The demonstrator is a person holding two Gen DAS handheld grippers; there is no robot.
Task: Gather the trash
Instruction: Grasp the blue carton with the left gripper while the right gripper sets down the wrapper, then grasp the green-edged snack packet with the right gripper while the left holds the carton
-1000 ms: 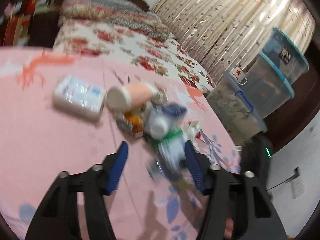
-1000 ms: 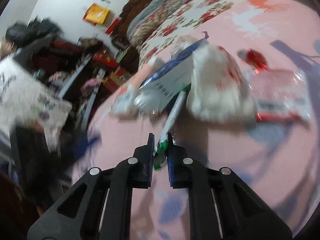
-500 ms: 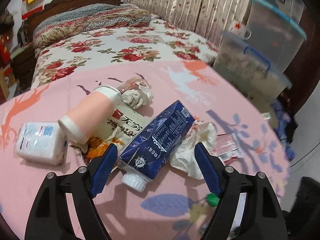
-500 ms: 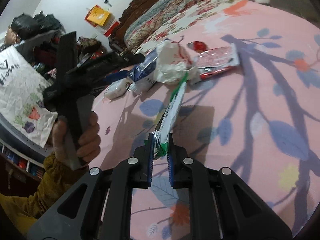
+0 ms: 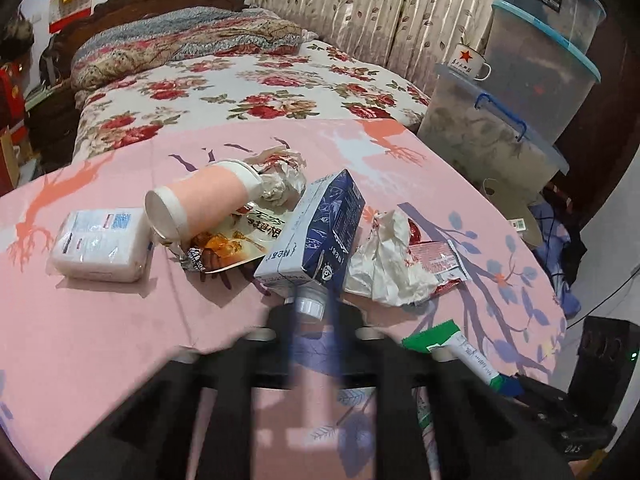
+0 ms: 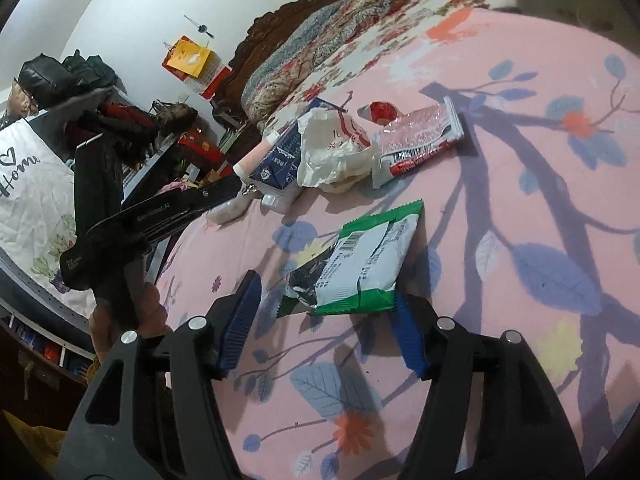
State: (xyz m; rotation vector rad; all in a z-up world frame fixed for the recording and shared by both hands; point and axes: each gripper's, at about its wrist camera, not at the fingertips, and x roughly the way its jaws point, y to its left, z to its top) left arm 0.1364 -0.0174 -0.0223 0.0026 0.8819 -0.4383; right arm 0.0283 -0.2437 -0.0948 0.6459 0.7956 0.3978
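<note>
A blue milk carton lies on the pink tablecloth among trash. My left gripper is blurred, its fingers close together around the carton's white cap. My right gripper is open, with a green and white snack wrapper lying flat on the cloth between its fingers, no pad pressing on it. The wrapper also shows in the left wrist view. The carton shows in the right wrist view.
A pink paper cup, a tissue pack, a snack bag, crumpled white paper and a red sachet lie around the carton. A flowered bed is behind. Plastic bins stand right.
My left gripper has closed in from wide open onto the carton's cap end. My right gripper has opened and let go of the green wrapper, which now lies flat on the cloth.
</note>
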